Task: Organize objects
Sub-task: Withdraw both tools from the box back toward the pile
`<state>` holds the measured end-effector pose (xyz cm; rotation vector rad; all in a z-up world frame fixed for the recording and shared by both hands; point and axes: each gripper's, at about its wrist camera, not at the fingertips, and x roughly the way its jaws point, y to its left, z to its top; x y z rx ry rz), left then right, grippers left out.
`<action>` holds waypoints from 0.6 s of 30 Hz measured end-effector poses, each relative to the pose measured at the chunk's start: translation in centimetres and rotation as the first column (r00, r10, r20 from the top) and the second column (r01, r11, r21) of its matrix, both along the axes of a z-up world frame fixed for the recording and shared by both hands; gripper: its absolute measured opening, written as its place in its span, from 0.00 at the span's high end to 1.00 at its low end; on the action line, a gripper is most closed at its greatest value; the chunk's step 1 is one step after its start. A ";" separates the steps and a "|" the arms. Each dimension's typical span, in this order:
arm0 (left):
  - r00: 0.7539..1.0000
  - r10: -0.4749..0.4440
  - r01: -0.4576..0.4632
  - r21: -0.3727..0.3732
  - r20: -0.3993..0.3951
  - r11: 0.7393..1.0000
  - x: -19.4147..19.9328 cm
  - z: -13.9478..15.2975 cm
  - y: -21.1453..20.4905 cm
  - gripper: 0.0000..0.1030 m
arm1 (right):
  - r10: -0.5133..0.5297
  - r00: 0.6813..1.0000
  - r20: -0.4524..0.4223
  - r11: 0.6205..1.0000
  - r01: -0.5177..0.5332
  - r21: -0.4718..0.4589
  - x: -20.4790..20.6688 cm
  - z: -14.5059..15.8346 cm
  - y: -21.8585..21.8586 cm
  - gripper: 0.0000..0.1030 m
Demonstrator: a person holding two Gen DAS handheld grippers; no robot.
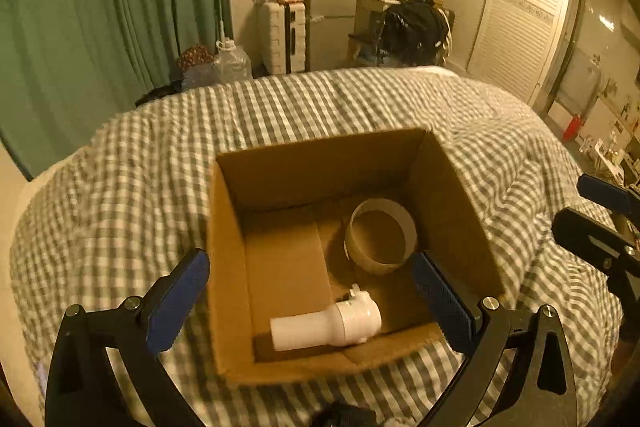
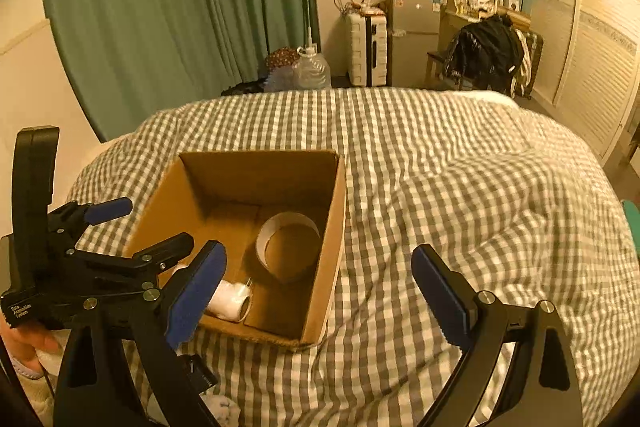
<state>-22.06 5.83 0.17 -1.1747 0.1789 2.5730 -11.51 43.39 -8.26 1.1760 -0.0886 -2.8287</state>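
Observation:
An open cardboard box (image 1: 228,267) (image 2: 328,259) sits on a checked bed cover. Inside lie a wide roll of tape (image 1: 380,235) (image 2: 289,245) and a white plastic pipe fitting (image 1: 326,325) (image 2: 230,301). My left gripper (image 1: 310,287) is open and empty, its fingers straddling the box just above its near edge. It also shows in the right wrist view (image 2: 144,223) at the box's left side. My right gripper (image 2: 318,281) is open and empty over the box's right wall and the cover; its fingers show at the right edge of the left wrist view (image 1: 592,215).
The grey-and-white checked bed cover (image 2: 460,195) spreads all round the box. Beyond the bed are green curtains (image 2: 160,19), a water jug (image 2: 312,69), a white suitcase (image 2: 368,47), a small fridge, a chair with a black bag (image 2: 486,51) and a wardrobe.

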 end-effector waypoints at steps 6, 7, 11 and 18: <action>0.998 0.017 -0.017 0.016 -0.058 1.000 3.9 5.1 -1.5 0.00 | 0.010 0.997 -0.079 0.999 -0.007 0.044 4.4 5.3 -1.4 0.09; 0.997 0.020 -0.019 0.017 -0.068 1.000 4.7 6.0 -1.8 0.00 | 0.009 0.995 -0.097 0.999 -0.004 0.050 5.4 6.3 -1.6 0.09; 0.994 0.042 -0.041 0.012 -0.105 0.999 8.2 9.1 -3.7 0.00 | 0.022 0.990 -0.137 0.997 -0.011 0.080 9.1 9.9 -2.5 0.09; 0.987 0.075 -0.076 -0.004 -0.140 0.997 14.4 11.1 -6.6 0.00 | 0.085 0.979 -0.187 0.986 -0.055 0.156 15.3 13.6 -4.8 0.09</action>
